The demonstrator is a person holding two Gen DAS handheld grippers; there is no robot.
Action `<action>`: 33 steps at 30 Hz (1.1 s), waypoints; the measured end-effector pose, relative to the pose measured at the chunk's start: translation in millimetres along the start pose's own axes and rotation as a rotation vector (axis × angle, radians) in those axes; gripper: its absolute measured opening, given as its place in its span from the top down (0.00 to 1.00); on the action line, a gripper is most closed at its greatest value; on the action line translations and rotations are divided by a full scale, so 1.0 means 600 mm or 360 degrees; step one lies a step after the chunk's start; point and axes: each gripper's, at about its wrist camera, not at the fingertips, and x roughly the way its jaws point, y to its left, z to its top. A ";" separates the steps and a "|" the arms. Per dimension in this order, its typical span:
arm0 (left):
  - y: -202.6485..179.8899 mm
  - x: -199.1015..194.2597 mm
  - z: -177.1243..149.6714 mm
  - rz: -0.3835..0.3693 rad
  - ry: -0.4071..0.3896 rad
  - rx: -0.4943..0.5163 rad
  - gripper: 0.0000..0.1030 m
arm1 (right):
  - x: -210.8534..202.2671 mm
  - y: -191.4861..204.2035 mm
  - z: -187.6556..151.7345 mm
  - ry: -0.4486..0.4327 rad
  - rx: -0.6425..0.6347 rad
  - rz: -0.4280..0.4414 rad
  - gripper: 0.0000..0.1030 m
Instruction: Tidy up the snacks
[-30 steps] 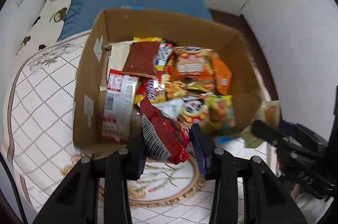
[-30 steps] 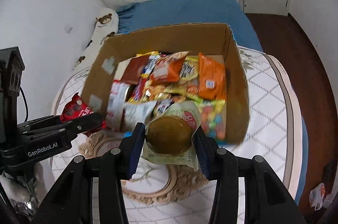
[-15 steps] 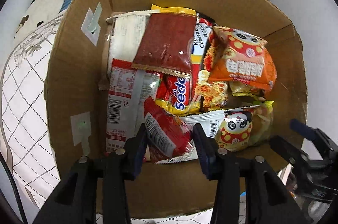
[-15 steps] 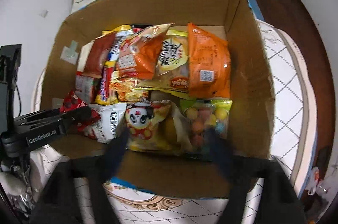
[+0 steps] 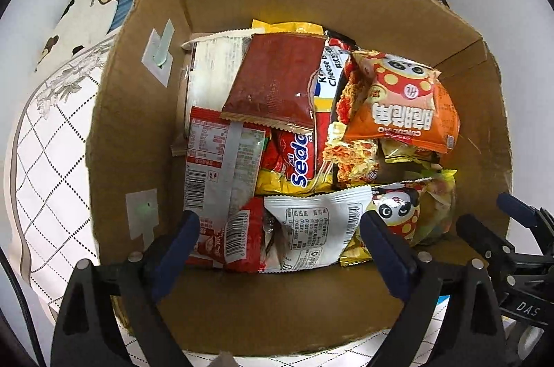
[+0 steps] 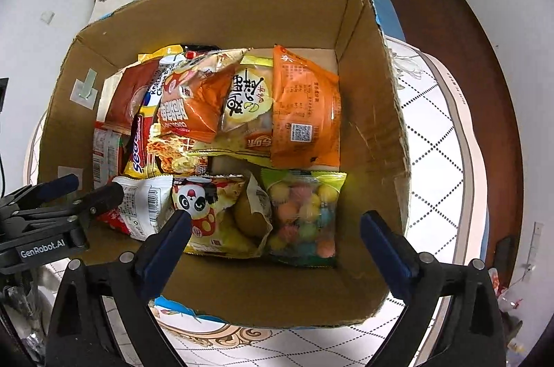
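Since the box on the bed already looks packed with snacks, I judge the sorting nearly done, though I cannot see what lies outside it. Both my left gripper and right gripper hang wide open over its near edge, holding nothing.

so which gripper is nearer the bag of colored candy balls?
Right. The right gripper hangs open just over the candy bag at the box's near right; the left gripper, also open, sits over the near-left packets, well off to its side.
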 end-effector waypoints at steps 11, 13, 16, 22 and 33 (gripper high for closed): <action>-0.001 -0.086 -0.046 0.0032 -0.0245 0.0007 0.08 | -0.056 0.001 -0.036 -0.0157 0.0003 0.0009 0.03; -0.004 -0.103 -0.063 0.0037 -0.0295 0.0008 0.08 | -0.072 0.002 -0.047 -0.0198 0.0002 0.0007 0.03; -0.003 -0.134 -0.091 0.0049 -0.0374 0.0014 0.08 | -0.100 0.002 -0.068 -0.0265 0.0001 0.0001 0.03; -0.014 -0.197 -0.161 0.0087 -0.0519 0.0028 0.08 | -0.168 0.005 -0.123 -0.0405 -0.0023 -0.0002 0.03; -0.021 -0.319 -0.302 0.0164 -0.0777 0.0050 0.08 | -0.323 0.038 -0.272 -0.0681 -0.0123 0.0007 0.01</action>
